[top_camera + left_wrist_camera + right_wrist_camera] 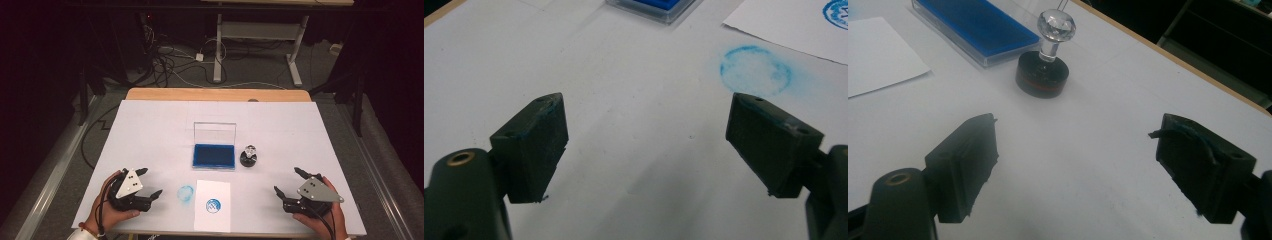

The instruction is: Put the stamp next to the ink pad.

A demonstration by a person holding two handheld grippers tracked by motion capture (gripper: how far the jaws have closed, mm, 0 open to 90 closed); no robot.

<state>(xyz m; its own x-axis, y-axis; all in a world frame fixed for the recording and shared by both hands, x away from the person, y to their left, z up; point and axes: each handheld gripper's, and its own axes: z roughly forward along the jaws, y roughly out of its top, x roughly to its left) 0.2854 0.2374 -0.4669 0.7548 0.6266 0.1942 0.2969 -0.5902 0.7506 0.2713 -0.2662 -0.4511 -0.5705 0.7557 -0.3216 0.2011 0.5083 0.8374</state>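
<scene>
the white-covered table (150,130) carries everything, with a wooden edge showing at its far side. at centre sits the open blue ink pad in a clear hinged plastic case (214,155), lid standing upright at the back. nearer the person lies a white paper sheet (212,205) bearing one round blue stamp print (213,205); just left of the sheet, on the table cover itself, is a fainter round blue ink smudge (185,193).

the work's thing is the round black stamp with a clear faceted knob handle (248,155). it stands upright just right of the ink pad, apart from it.

the left gripper (147,186) rests at the near left, jaws spread wide, nothing between them. the right gripper (289,181) rests at the near right, jaws likewise wide and empty, aimed toward the stamp, well short of it.

handling judgement: the stamp looks small, light and rigid. the knob (1056,25) appears glassy, so probably slick and chip-prone; its facets would give the pads poor seating. the thin neck below it leaves little to clamp. the black base (1042,76) seems the better hold: broad, matte, low, taken across its width. grip should be moderate, lift straight up, since a tall handle on a small base likely tips easily.
</scene>
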